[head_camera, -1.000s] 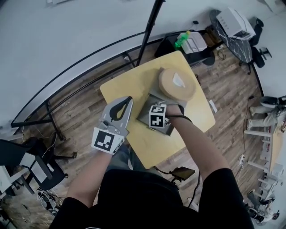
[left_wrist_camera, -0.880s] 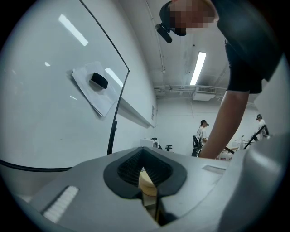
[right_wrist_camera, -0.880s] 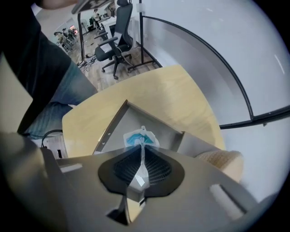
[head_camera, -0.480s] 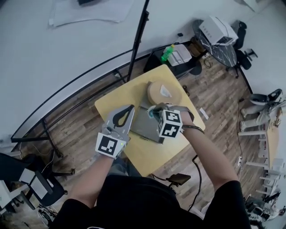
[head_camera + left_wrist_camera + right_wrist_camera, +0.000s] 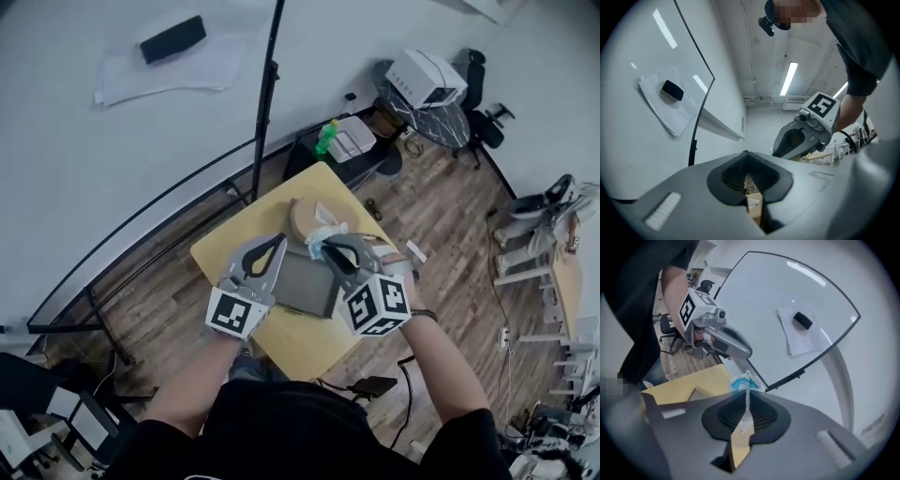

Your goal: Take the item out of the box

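Left claw [image 5: 279, 242] closed, nothing in it. Right claw [image 5: 330, 247] pinched tight on thin packet [image 5: 740, 383]. Tips pointing forward, side by side, apart. Bare forearms [image 5: 450, 361] extended.

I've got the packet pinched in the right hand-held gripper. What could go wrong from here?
The right hand-held gripper pinches the packet only by a thin edge, so it could slip and drop toward the grey box. The left hand-held gripper sits close by; a sideways swing might bump it.
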Tool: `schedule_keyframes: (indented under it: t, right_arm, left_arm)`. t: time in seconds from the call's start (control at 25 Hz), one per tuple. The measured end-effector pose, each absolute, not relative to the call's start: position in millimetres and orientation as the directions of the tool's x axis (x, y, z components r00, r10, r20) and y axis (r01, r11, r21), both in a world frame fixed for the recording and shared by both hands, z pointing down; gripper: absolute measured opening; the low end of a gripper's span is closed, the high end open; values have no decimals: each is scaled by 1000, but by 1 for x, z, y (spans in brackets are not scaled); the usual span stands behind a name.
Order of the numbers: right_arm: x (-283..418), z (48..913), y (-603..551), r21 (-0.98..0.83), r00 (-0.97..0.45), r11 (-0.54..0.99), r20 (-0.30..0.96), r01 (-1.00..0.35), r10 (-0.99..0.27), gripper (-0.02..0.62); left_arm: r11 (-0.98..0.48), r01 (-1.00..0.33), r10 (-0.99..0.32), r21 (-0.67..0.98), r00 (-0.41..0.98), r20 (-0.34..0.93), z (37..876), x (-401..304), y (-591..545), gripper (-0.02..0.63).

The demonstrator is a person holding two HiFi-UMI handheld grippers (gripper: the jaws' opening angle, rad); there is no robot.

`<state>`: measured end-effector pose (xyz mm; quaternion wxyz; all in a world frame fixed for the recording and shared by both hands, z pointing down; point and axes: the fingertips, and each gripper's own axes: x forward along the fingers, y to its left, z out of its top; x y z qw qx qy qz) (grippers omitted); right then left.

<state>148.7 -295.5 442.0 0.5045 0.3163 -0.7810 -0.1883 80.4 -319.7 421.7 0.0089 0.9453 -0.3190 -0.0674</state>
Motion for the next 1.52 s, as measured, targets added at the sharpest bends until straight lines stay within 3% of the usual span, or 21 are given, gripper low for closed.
schedule_keyframes:
  t: [0.36, 0.56, 0.76, 1.12, 1.52]
  right_arm:
    - [163, 384, -286, 644, -306, 476, 365, -599, -879, 32]
    - [179, 372, -279, 515, -268, 341, 212, -786, -940, 32]
    - [188, 364, -270, 369, -237, 262, 111, -892, -965, 32]
    - [222, 377, -258, 93, -133, 134, 20, -987, -991, 32]
    - [230, 386, -250, 47, -103, 103, 16, -994, -995, 29]
  left_arm:
    - [-814, -581, -578, 28, 803, -141, 402, 92, -321, -2]
    - [-817, -576, -572, 15, 809, -138, 397, 96, -318, -2]
    - [-817, -577, -572, 6, 809, -140, 392, 98, -313, -2]
    - [-808, -589, -582, -7, 801, -142, 385, 95, -313, -2]
    - [-811, -583, -565, -55, 803, -191, 380, 100, -310, -2]
